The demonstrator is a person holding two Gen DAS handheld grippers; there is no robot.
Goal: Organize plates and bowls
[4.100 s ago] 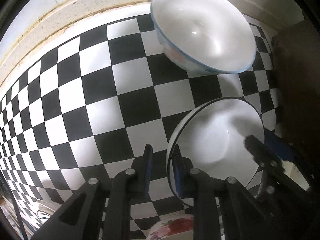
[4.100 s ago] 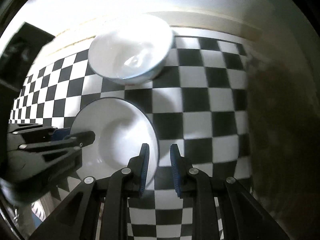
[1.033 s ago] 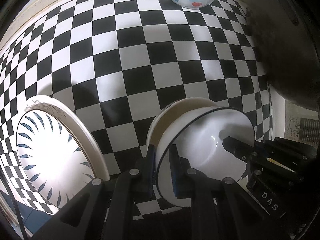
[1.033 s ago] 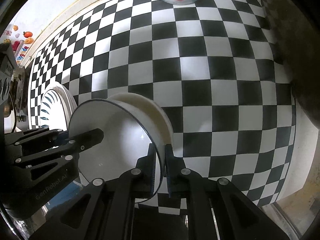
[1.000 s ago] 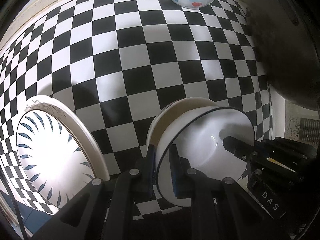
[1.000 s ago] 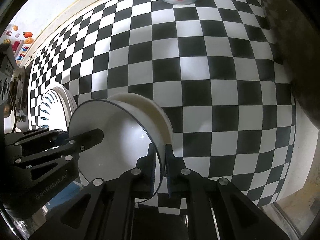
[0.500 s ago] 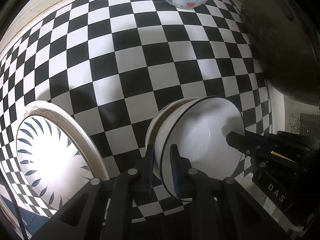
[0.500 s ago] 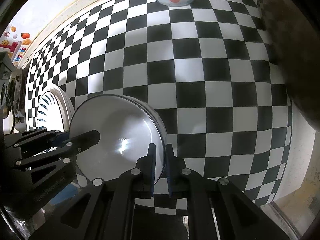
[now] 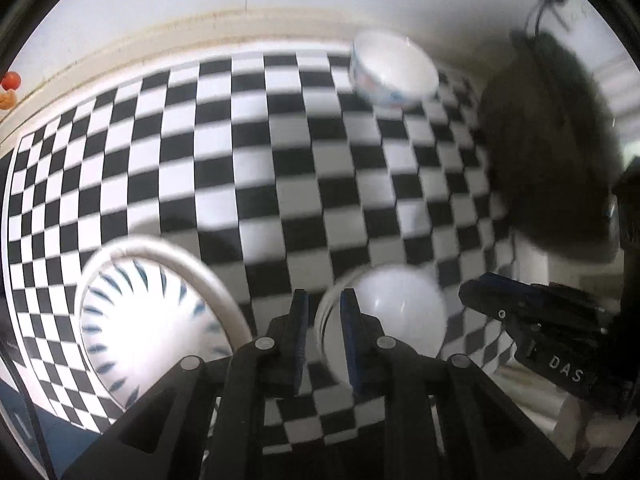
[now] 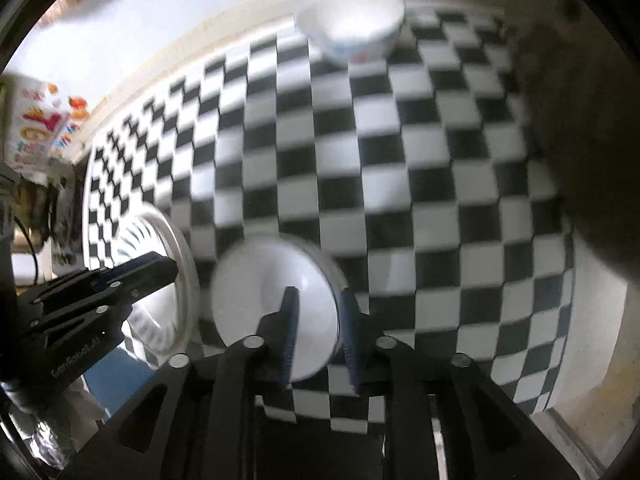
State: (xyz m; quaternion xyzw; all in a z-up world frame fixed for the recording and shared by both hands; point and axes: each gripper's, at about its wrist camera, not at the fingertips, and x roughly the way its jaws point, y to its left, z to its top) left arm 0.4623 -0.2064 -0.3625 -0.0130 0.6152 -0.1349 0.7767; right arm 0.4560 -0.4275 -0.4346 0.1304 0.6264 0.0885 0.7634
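A white bowl [image 9: 394, 312] with a dark rim rests in another white bowl on the checkered cloth; it also shows in the right wrist view [image 10: 276, 296]. My left gripper [image 9: 323, 336] is open, its jaws on either side of the bowl's left rim. My right gripper [image 10: 317, 332] is open, its jaws astride the bowl's right rim. A large plate with blue strokes [image 9: 148, 328] lies to the left of the bowls and shows in the right wrist view [image 10: 160, 280] too. The frames are blurred by motion.
A flowered bowl [image 9: 394, 72] stands at the far edge of the cloth, seen also from the right [image 10: 352, 28]. A dark rounded object [image 9: 552, 152] stands at the right. A colourful packet [image 10: 36, 124] sits at the far left.
Both grippers have opened and let go of the dark-rimmed bowl, which now sits nested in the other bowl. Both cameras have tilted up and pulled back.
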